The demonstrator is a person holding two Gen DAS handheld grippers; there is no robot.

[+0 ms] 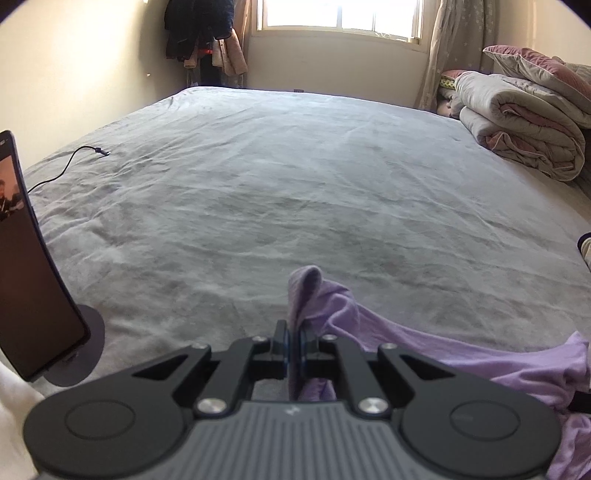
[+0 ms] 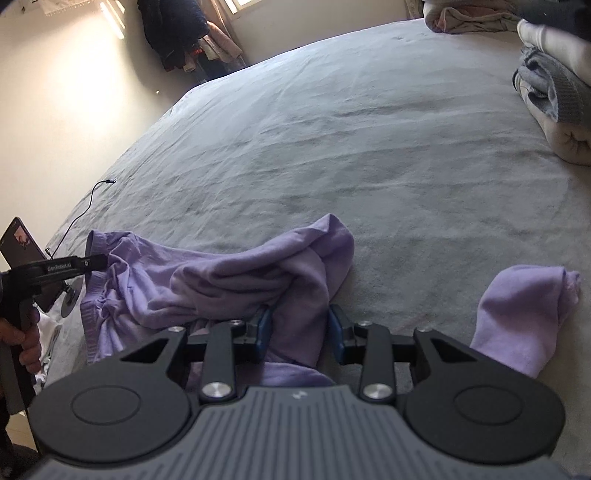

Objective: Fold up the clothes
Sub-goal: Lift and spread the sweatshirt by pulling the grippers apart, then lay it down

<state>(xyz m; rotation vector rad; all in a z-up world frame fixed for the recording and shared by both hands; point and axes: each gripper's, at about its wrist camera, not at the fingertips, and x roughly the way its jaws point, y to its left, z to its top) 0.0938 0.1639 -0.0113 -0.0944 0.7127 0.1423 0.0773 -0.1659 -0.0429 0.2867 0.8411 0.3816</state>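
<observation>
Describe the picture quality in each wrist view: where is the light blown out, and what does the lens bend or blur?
Left wrist view: the window is overexposed to white, and the phone at the left edge bows from fisheye distortion. Right wrist view: sunlight washes out the wall, the folded bedding at the top right is smeared, and the purple garment stays sharp.
</observation>
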